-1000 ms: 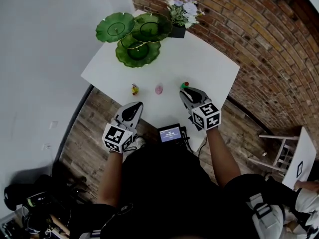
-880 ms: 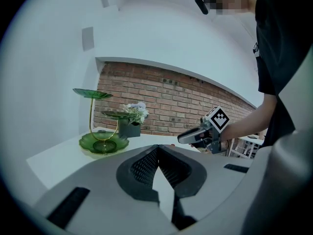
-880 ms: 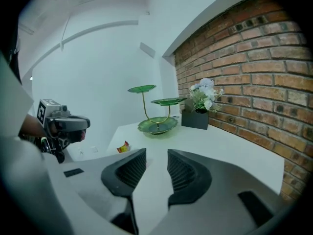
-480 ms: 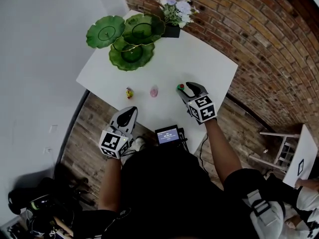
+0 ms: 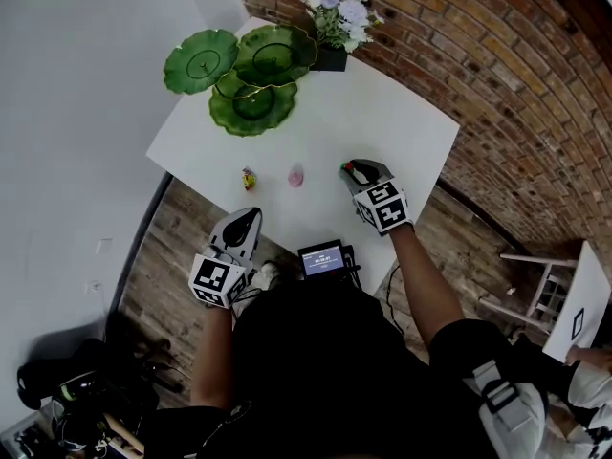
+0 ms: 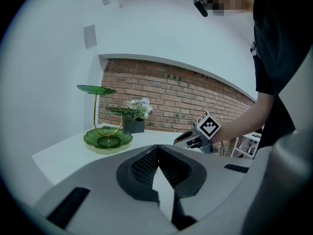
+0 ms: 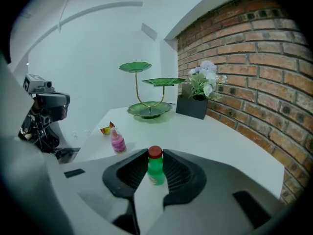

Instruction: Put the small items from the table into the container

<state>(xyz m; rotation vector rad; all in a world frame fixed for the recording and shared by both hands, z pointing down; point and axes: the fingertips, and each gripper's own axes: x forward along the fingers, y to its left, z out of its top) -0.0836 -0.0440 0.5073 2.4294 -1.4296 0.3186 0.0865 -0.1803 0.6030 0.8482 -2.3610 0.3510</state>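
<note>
Our right gripper (image 5: 355,171) is closing its jaws onto the green bottle (image 7: 155,169), well apart from the green tiered stand (image 5: 222,113). Left gripper (image 6: 157,148) is clenched empty, even farther off.

In your head view the right gripper (image 5: 352,170), its jaws closing on the green bottle (image 7: 156,169) between them, hides nearly all of that bottle (only a red speck shows). The yellow-red item (image 5: 249,179) is too small to identify.
</note>
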